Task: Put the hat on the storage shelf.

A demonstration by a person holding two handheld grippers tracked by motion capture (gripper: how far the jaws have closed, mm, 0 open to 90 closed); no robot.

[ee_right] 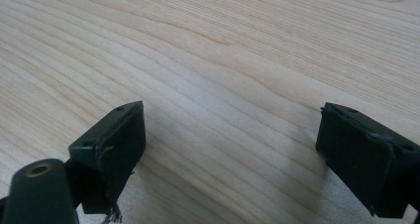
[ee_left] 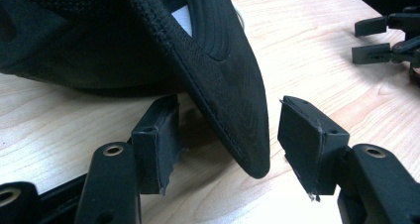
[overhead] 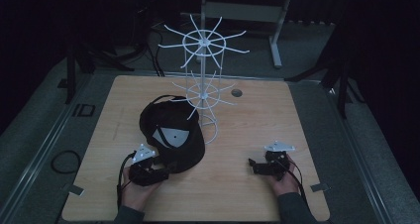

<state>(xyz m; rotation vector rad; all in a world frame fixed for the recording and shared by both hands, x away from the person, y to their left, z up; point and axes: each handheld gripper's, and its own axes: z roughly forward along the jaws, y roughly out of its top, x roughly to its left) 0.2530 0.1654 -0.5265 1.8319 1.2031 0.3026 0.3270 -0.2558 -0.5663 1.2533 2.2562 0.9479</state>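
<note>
Brim of black cap point(ee_left: 233, 110) sits between left gripper point(ee_left: 225, 135) jaws, spread wide; right gripper point(ee_right: 230, 149) released over table point(ee_right: 223, 45).

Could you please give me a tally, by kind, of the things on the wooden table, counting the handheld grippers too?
Black cap: 1
White wire rack: 1
Handheld grippers: 2, the left gripper and the right gripper
Total: 4
</note>
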